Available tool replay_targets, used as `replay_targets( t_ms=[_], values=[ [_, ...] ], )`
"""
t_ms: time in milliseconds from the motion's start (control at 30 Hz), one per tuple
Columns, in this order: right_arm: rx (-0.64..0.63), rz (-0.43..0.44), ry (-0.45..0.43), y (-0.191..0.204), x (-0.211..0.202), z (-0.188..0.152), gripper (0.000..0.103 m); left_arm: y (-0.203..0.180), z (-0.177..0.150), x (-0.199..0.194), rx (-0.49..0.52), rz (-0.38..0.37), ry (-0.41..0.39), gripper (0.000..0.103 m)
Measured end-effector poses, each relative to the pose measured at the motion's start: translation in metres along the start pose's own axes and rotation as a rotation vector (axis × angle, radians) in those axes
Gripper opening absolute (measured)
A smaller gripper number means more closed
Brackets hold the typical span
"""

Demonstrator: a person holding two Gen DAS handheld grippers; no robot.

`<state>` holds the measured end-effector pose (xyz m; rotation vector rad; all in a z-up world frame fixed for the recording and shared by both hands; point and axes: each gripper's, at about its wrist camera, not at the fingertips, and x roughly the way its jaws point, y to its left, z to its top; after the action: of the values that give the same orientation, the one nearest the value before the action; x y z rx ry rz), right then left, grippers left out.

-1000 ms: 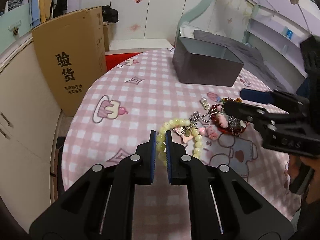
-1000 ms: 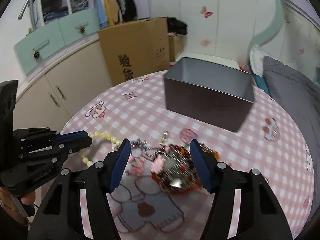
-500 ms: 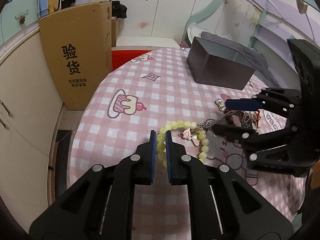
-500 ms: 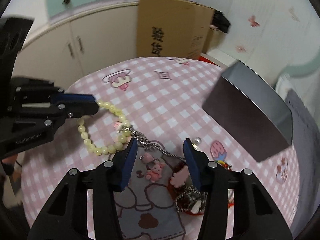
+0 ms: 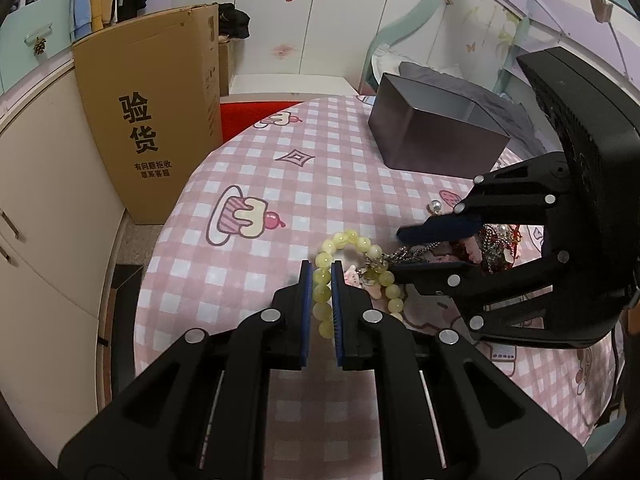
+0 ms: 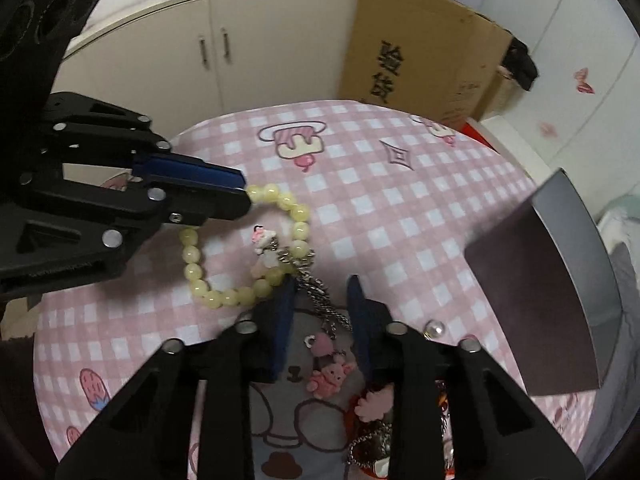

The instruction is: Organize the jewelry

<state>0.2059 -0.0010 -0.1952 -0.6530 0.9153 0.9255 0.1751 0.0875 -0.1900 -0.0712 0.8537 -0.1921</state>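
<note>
Jewelry lies scattered on a round table covered with a pink checked cloth printed with cartoon cakes. Nearest the left gripper is a bracelet of pale yellow-green beads; the left tongs are pressed onto one side of its loop, with beads showing in the narrow slit between the blue pads. From the right wrist view the same tongs reach in from the left, their tips pinching the bracelet at its top edge while the rest of the loop rests on the cloth.

A silver chain is hooked to the far side of the bracelet, beside a small pink charm. The chain runs back between the fingers of the right gripper, whose jaws stand spread on either side of it, not touching it as far as I can tell. Further along the chain sit a pink bear charm and a pink flower piece, and then a tangled heap of red and silver pieces partly hidden behind the right gripper. A single pearl bead lies just beside the right finger.

A grey open box stands on the far part of the table, well apart from the bracelet. A tall cardboard box with black Chinese lettering leans against cream cupboards beyond the table edge
</note>
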Motion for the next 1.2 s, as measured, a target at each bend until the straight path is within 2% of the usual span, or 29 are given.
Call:
replay_targets(
  t_ms=[100, 233, 400, 467, 533, 600, 800, 867, 1067, 1200],
  values=[
    [0.003, 0.025, -0.006, 0.002, 0.001, 0.0, 0.008, -0.001, 0.0, 0.001, 0.001, 0.003, 0.004, 0.009],
    [0.058, 0.025, -0.038, 0.0, -0.006, -0.006, 0.007, 0.001, 0.0, 0.001, -0.007, 0.015, 0.005, 0.009],
    [0.18, 0.081, -0.124, -0.011, -0.031, -0.022, 0.007, -0.001, 0.0, 0.002, -0.002, 0.027, 0.011, 0.009],
    [0.21, 0.092, -0.131, -0.011, -0.04, -0.029, 0.007, -0.002, 0.0, 0.002, -0.002, 0.029, 0.015, 0.009],
    [0.236, 0.052, -0.149, -0.011, -0.049, -0.038, 0.007, -0.005, 0.0, 0.0, 0.004, 0.024, 0.012, 0.009],
    [0.303, 0.069, -0.192, -0.014, -0.061, -0.049, 0.007, -0.008, 0.0, -0.001, 0.007, 0.011, 0.011, 0.009],
    [0.41, 0.079, -0.311, -0.028, -0.098, -0.057, 0.007, -0.023, 0.007, -0.015, 0.022, -0.078, -0.027, 0.009],
    [0.43, 0.07, -0.352, -0.03, -0.114, -0.058, 0.007, -0.029, 0.014, -0.027, 0.026, -0.133, -0.058, 0.009],
    [0.456, 0.015, -0.442, -0.04, -0.152, -0.059, 0.007, -0.05, 0.04, -0.053, 0.057, -0.236, -0.138, 0.009],
    [0.478, -0.013, -0.497, -0.046, -0.169, -0.057, 0.005, -0.065, 0.057, -0.063, 0.092, -0.276, -0.175, 0.009]
  ],
)
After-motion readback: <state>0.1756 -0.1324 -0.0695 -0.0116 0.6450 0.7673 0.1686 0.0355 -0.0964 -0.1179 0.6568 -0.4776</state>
